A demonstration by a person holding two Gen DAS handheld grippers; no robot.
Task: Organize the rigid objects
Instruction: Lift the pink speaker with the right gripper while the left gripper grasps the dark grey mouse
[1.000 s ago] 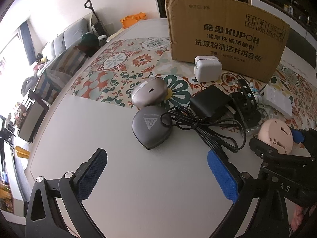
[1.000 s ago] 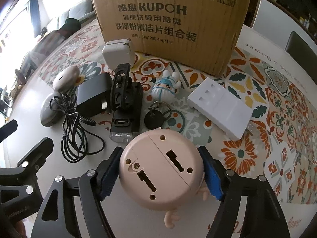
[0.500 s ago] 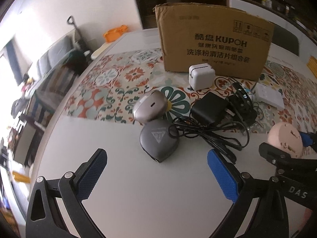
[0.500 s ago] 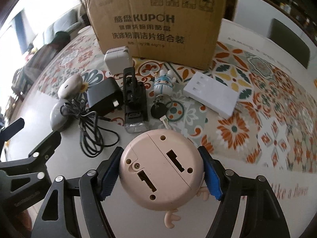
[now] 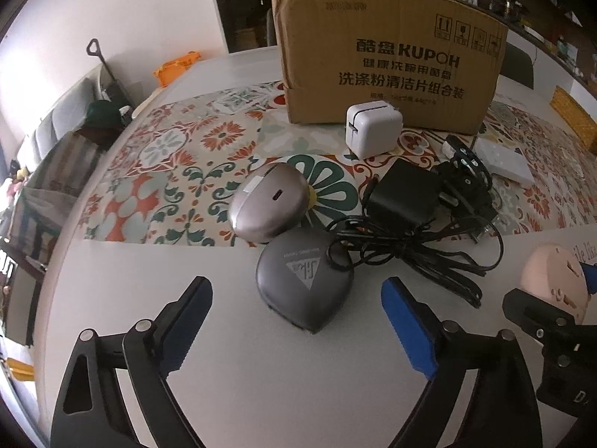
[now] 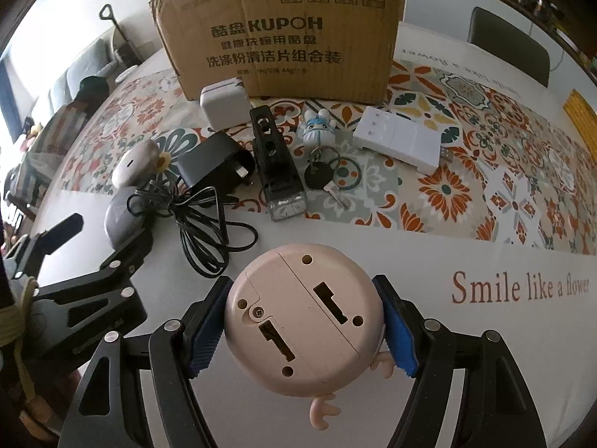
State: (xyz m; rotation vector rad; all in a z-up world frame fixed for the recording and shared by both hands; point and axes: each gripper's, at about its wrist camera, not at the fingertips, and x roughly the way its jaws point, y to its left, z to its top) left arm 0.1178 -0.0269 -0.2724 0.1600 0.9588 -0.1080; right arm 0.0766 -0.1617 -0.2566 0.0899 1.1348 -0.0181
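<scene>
Closing its empty jaws, the left claw [image 5: 296, 321] hovers over the matte grey teardrop case [image 5: 304, 283] on the surface [image 5: 149, 298]. The right claw [image 6: 302, 326] grips a smooth pink round toy [image 6: 304, 321], bound, I judge, for the cardboard box [image 6: 283, 33] at 12 o'clock.

A round pink toy [image 6: 304, 313] fills the lower middle of the right wrist view, its flat underside facing the camera with two slots, a screw and small holes; tiny feet poke out below. Above it, in the middle of the frame, lie a white cube charger [image 6: 223, 106], a black plug adapter [image 6: 214, 164] with a tangled cord [image 6: 201, 220], a black flashlight [image 6: 278, 171], a small bunny figure [image 6: 317, 128], a black key on rings [image 6: 321, 177] and a white socket block [image 6: 397, 138]. At centre left lie a silver case [image 5: 268, 201] and a grey case [image 5: 304, 285], touching. A cardboard box [image 6: 283, 33] stands upright at the top.
</scene>
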